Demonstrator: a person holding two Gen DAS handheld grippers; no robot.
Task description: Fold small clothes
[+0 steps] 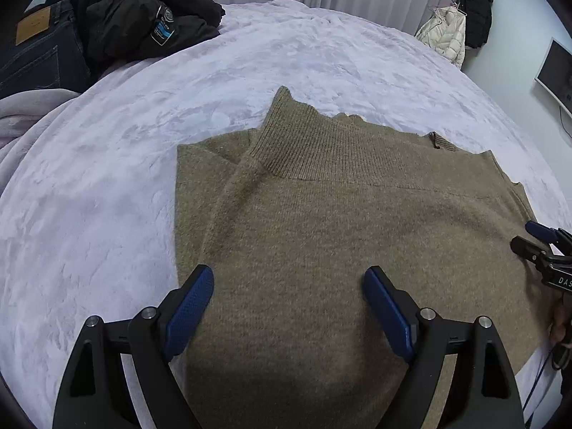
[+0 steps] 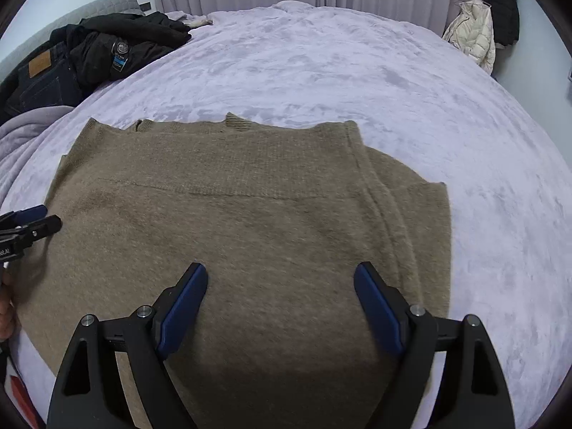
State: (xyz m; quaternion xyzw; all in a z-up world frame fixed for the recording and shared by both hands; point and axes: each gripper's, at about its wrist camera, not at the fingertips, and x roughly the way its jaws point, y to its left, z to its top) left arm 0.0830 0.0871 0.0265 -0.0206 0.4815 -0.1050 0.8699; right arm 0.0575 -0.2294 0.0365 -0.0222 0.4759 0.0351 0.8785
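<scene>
Hovering with jaws spread and empty, the left gripper point(image 1: 287, 307) and right gripper point(image 2: 280, 304) should pinch the brown sweater's point(image 1: 339, 232) near hem together, probably just below view.

Wide bed point(image 1: 107, 178) w/ a pale lilac plush blanket, nap brushed into light/dark patches, fills most of both views. Flat on it, near edge: an olive-brown knit sweater point(image 1: 339, 243), ribbed band along its far side, sleeves folded in over the body, one folded edge showing at its left in the left-wrist view & at its right in the right-wrist view. Far left corner of the bed: a heap of clothes, well apart from the sweater: crumpled black jacket w/ a blue-and-white label point(image 1: 143, 18), dark blue denim jeans w/ a tan leather patch point(image 1: 39, 46) just beside it. Below those, a bunched grey fleece blanket point(image 1: 25, 114) at the left edge.
</scene>
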